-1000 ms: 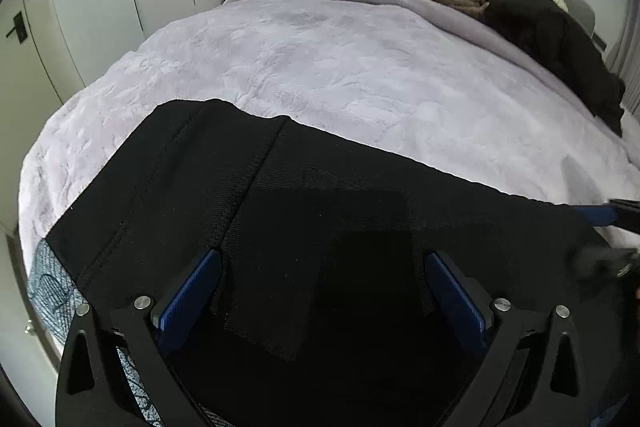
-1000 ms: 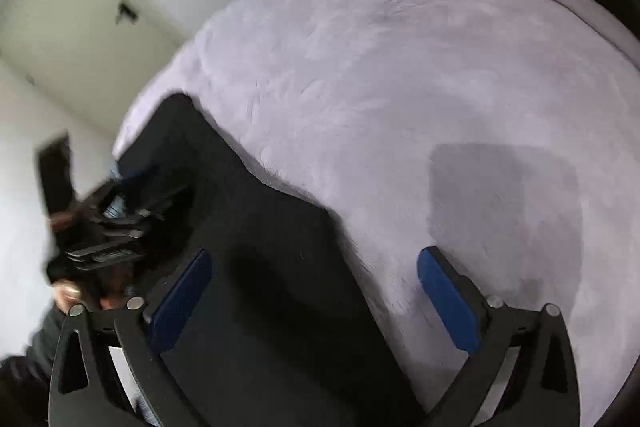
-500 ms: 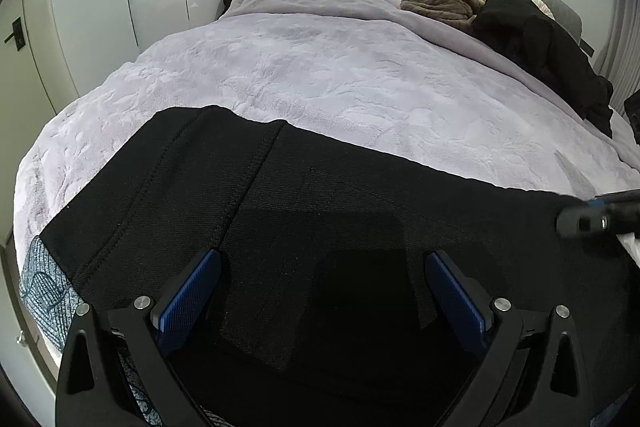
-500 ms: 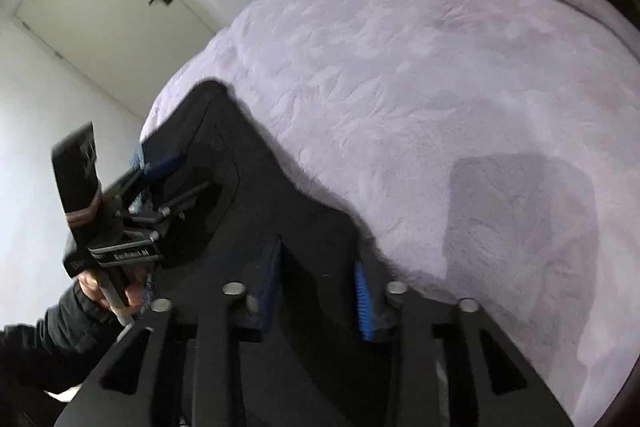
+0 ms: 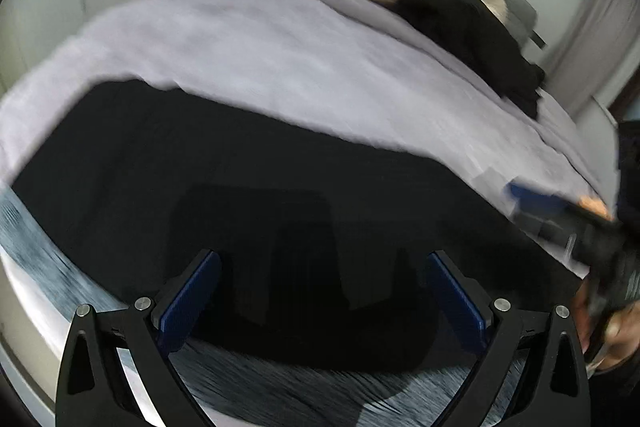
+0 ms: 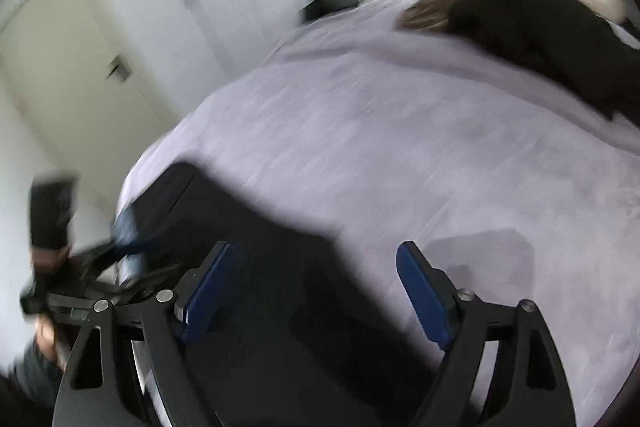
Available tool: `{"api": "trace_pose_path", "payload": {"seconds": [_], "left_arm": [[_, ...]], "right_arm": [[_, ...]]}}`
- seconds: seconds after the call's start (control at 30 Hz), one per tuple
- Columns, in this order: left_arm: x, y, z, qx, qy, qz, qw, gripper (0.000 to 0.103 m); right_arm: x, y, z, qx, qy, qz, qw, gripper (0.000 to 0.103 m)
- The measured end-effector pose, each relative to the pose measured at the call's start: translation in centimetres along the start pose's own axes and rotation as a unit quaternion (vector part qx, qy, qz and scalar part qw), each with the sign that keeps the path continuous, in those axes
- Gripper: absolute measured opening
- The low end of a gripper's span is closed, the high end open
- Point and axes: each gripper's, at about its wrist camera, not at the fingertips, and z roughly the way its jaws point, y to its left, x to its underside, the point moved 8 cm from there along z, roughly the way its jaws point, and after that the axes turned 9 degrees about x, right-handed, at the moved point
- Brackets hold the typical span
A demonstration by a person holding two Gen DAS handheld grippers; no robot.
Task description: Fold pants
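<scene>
Each camera sits just behind its own tongs, looking forward and down, close over the near edge of the bed (image 5: 320, 67). Both views share the black pants (image 5: 240, 187) beneath the tongs and the pillows beyond; each sees the other's tongs sideways.

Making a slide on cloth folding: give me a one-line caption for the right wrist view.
Open right tool over black pants on a lilac bedspread, left tool alongside.
</scene>
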Motion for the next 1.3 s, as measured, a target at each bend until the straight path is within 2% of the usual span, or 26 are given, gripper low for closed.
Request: {"api": "trace_pose_path", "payload": {"seconds": [0.03, 0.07, 0.1, 0.13, 0.17, 0.23, 0.33, 0.4, 0.43, 0.47, 0.5, 0.57, 0.63, 0.7, 0.73, 0.77, 0.8, 0.87, 0.9, 0.93, 1.0, 1.07, 1.1, 1.17, 1.23, 1.3], "left_arm": [[1.0, -0.5, 0.4, 0.0, 0.008, 0.003, 1.0, 0.103], [1.8, -0.6, 0.7, -0.017, 0.01, 0.017, 0.9997, 0.103], [2.5, -0.8, 1.0, -0.038, 0.012, 0.04, 0.9984, 0.103], [3.5, -1.1, 1.3, -0.067, 0.016, 0.074, 0.9948, 0.103], [3.9, -1.1, 1.3, -0.082, 0.017, 0.088, 0.9926, 0.103], [4.6, -1.2, 0.8, -0.1, 0.021, 0.092, 0.9905, 0.103], [4.6, -0.8, 0.4, -0.107, 0.042, 0.069, 0.991, 0.103], [4.8, -1.2, 0.1, -0.135, 0.049, 0.07, 0.9871, 0.103], [4.7, -1.9, -0.4, -0.156, 0.043, 0.076, 0.984, 0.103], [4.6, -3.2, -0.9, -0.157, 0.034, 0.087, 0.9832, 0.103], [4.7, -5.1, -1.3, -0.135, 0.027, 0.099, 0.9855, 0.103], [5.3, -10.2, -1.5, -0.059, 0.016, 0.121, 0.9908, 0.103], [7.1, -15.4, 0.0, -0.014, 0.032, 0.162, 0.9862, 0.103], [9.4, -17.8, 2.6, -0.019, 0.071, 0.198, 0.9775, 0.103], [10.8, -18.1, 4.2, -0.037, 0.098, 0.209, 0.9722, 0.103], [11.6, -17.9, 5.4, -0.065, 0.102, 0.224, 0.9671, 0.103], [11.7, -17.9, 5.5, -0.071, 0.088, 0.233, 0.9659, 0.103], [11.4, -18.0, 4.9, -0.068, 0.085, 0.224, 0.9686, 0.103], [11.1, -18.3, 4.2, -0.061, 0.082, 0.211, 0.972, 0.103], [11.0, -18.8, 3.8, -0.046, 0.08, 0.206, 0.9743, 0.103], [11.1, -21.2, 3.4, 0.0, 0.081, 0.205, 0.9753, 0.103], [11.5, -22.9, 3.6, 0.012, 0.077, 0.211, 0.9745, 0.103], [11.5, -23.5, 3.8, 0.007, 0.073, 0.208, 0.9754, 0.103], [11.3, -23.0, 4.5, -0.018, 0.068, 0.182, 0.9808, 0.103], [11.4, -20.3, 5.5, -0.043, 0.08, 0.146, 0.9852, 0.103], [12.3, -19.8, 6.5, -0.063, 0.09, 0.14, 0.984, 0.103]], "right_arm": [[1.9, 0.4, 0.6, -0.018, 0.027, 0.0, 0.999, 0.086], [4.0, -0.1, 1.3, -0.013, 0.056, 0.003, 0.998, 0.086], [5.3, -0.7, 1.4, 0.001, 0.064, 0.003, 0.998, 0.086], [6.4, -1.6, 0.7, 0.013, 0.055, 0.003, 0.998, 0.086], [7.3, -2.4, -0.3, 0.03, 0.046, 0.006, 0.998, 0.086], [9.5, -4.7, -2.8, 0.089, 0.041, 0.011, 0.995, 0.086], [13.9, -7.6, -6.1, 0.181, 0.05, -0.006, 0.982, 0.087], [16.9, -9.7, -9.1, 0.233, 0.043, 0.015, 0.972, 0.094], [18.0, -10.5, -10.3, 0.245, 0.042, 0.037, 0.968, 0.097], [19.4, -11.8, -12.1, 0.253, 0.037, 0.074, 0.964, 0.099], [20.2, -12.6, -13.5, 0.263, 0.03, 0.101, 0.959, 0.1], [21.2, -13.7, -16.5, 0.274, -0.007, 0.151, 0.95, 0.1], [22.0, -13.9, -18.0, 0.264, -0.035, 0.177, 0.948, 0.1], [23.7, -14.2, -17.2, 0.289, 0.0, 0.172, 0.942, 0.1], [24.7, -14.8, -17.5, 0.308, 0.01, 0.166, 0.937, 0.1], [25.4, -15.1, -18.1, 0.322, 0.005, 0.173, 0.931, 0.1], [26.3, -16.0, -19.8, 0.334, -0.007, 0.195, 0.922, 0.1], [27.8, -17.7, -23.8, 0.342, -0.053, 0.249, 0.904, 0.1], [28.9, -18.9, -26.1, 0.36, -0.072, 0.276, 0.888, 0.1], [29.9, -19.8, -27.8, 0.367, -0.084, 0.295, 0.878, 0.1], [31.4, -20.4, -28.7, 0.326, -0.098, 0.322, 0.883, 0.1], [32.0, -19.4, -27.3, 0.266, -0.115, 0.347, 0.892, 0.1], [32.3, -18.6, -26.3, 0.216, -0.125, 0.361, 0.898, 0.1], [32.7, -16.5, -24.3, 0.163, -0.148, 0.37, 0.903, 0.1], [32.4, -15.1, -23.0, 0.137, -0.161, 0.361, 0.908, 0.1], [31.5, -14.4, -21.1, 0.12, -0.165, 0.347, 0.915, 0.1]]}}
